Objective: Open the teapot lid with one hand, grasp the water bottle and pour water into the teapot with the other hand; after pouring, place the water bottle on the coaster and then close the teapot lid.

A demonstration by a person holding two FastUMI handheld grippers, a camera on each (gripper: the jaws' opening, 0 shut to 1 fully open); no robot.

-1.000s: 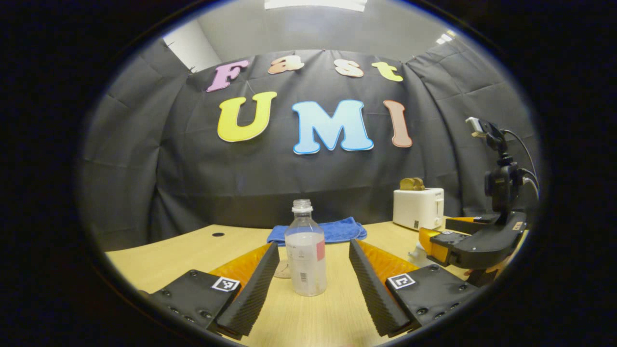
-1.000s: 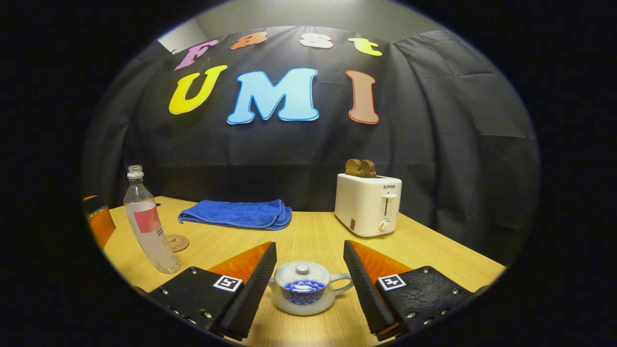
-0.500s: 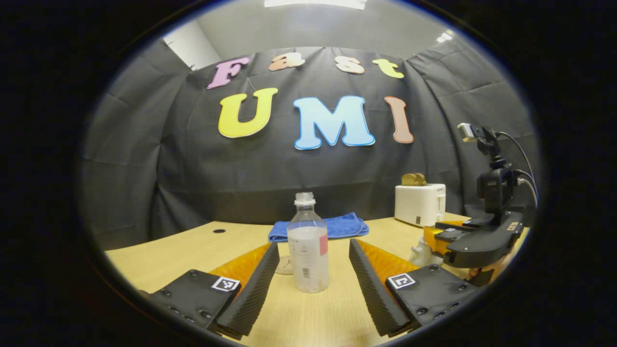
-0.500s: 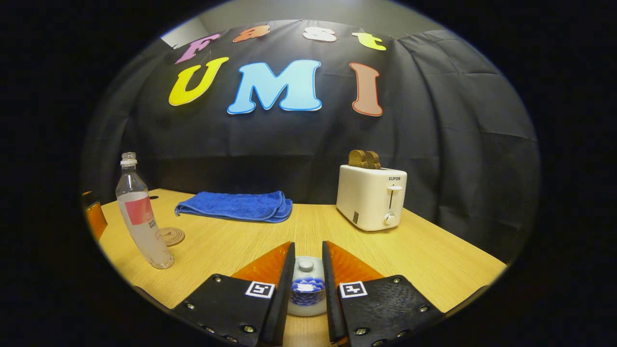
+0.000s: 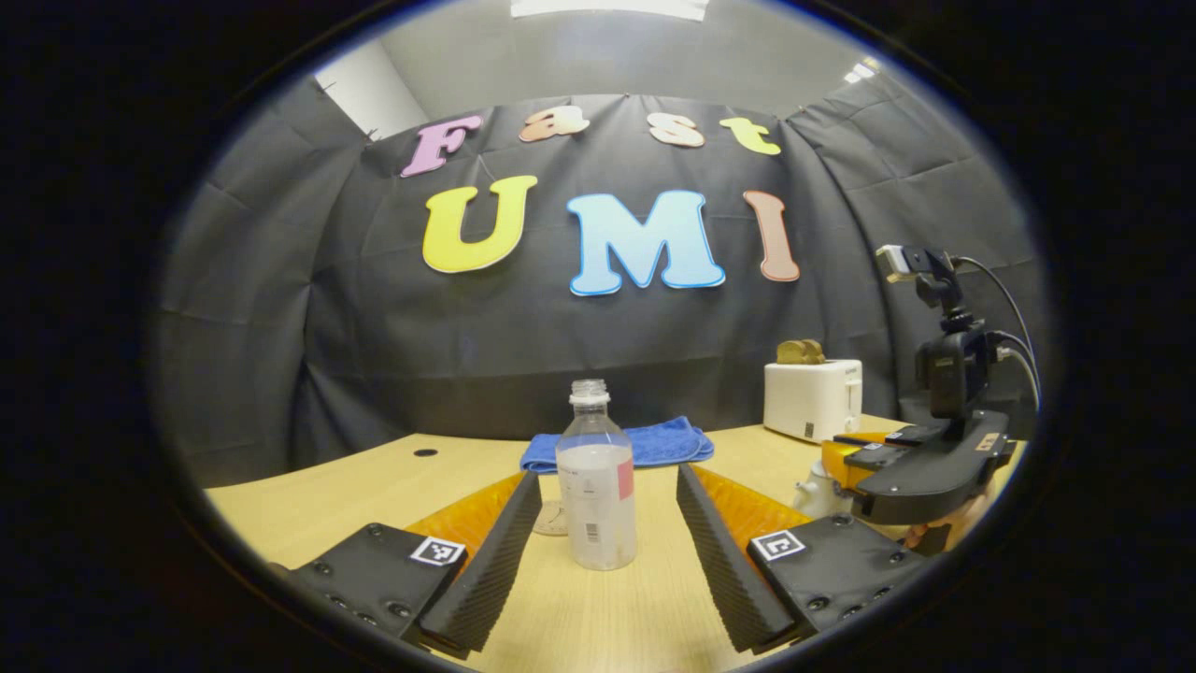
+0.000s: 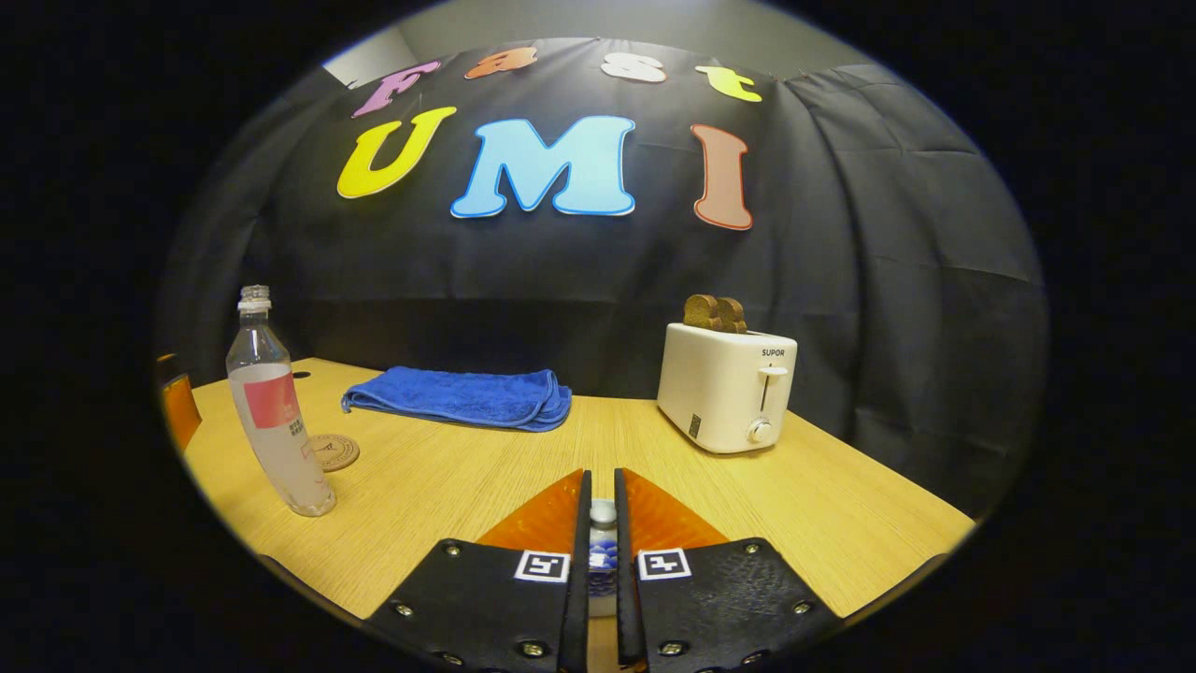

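Right gripper view: the right gripper (image 6: pixel 598 523) is clenched on the knob of the teapot lid (image 6: pixel 603 511), the teapot (image 6: pixel 603 561) sitting between its fingers on the table (image 6: pixel 841 505). Left gripper view: the left gripper (image 5: pixel 607 523) stands spread wide around the upright water bottle (image 5: pixel 596 486), not touching it, with the coaster (image 5: pixel 549 517) just behind.

blue cloth (image 6: pixel 460 397), white toaster (image 6: pixel 727 388)

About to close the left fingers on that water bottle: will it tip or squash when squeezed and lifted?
The water bottle is tall on a narrow base, so a sideways nudge would likely tip it. It looks over half full, so probably fairly heavy. Its clear thin wall may dent, and with no cap on, a hard squeeze could spill.
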